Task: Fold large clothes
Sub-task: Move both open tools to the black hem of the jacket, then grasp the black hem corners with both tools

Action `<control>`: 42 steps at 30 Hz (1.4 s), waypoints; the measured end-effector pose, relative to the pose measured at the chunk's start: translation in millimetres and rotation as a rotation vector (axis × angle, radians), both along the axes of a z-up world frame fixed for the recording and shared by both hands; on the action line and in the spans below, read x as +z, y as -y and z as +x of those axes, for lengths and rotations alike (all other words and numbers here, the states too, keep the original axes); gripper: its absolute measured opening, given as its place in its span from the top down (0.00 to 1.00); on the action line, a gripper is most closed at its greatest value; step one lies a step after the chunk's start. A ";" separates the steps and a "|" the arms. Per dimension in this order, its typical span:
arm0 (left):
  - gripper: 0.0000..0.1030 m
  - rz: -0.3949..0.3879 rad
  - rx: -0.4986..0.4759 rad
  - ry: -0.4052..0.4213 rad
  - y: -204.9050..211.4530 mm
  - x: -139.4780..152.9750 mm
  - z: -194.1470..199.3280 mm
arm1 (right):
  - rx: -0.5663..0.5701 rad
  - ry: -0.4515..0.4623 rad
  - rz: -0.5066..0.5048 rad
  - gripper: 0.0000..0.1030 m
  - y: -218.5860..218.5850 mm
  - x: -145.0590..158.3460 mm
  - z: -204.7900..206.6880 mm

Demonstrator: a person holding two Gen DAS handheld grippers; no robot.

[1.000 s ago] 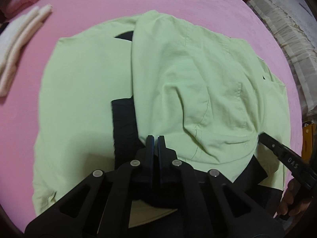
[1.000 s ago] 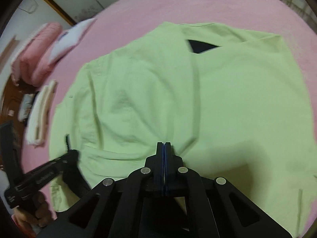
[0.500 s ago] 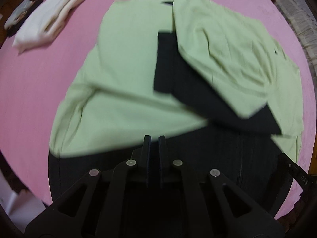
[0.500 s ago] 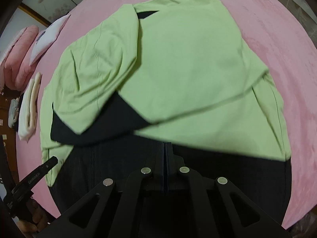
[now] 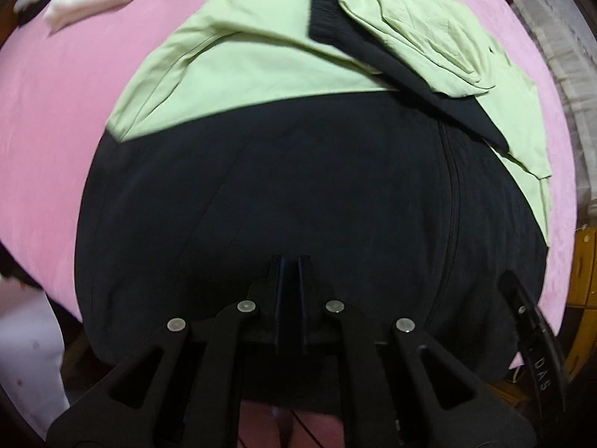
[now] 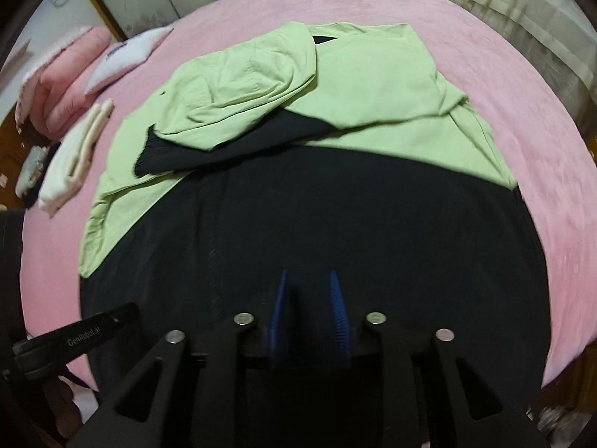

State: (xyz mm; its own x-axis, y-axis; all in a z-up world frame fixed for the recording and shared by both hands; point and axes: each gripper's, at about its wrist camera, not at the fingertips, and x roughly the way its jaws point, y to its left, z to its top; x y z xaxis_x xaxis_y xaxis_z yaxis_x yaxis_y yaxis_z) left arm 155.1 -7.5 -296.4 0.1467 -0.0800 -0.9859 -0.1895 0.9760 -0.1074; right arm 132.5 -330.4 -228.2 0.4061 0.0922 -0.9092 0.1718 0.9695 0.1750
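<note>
One pink-covered bed carries a light-green jacket with black lining, its near black half reaching the bed's near edge; pink margin lies open around it. Left claw pinches black fabric; right claw, just opening, stands spread, pads off the cloth.

Soft pink bed cover, matt and faintly fuzzy. Garment of thin, matt, creased green cloth with smooth black lining. Folded cream towel, plush. Matt black plastic right gripper with ribbed blue pads, shiny metal screws.
</note>
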 end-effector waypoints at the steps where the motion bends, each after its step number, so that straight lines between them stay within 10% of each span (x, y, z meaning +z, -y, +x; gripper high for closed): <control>1: 0.94 0.005 -0.004 -0.004 -4.1 2.4 -8.5 | -0.003 0.006 0.004 0.73 -5.5 3.0 -11.2; 10: 0.53 0.062 -0.039 0.054 -30.9 51.3 -73.5 | -0.080 0.027 0.010 0.53 -22.5 41.1 -105.3; 15: 0.52 0.021 0.000 0.044 -35.5 58.4 -101.3 | -0.156 0.016 0.078 0.34 -13.8 49.0 -153.8; 42: 0.40 -0.071 0.465 -0.119 -111.1 -60.7 -181.3 | -0.340 -0.243 0.210 0.17 173.0 -74.3 -213.1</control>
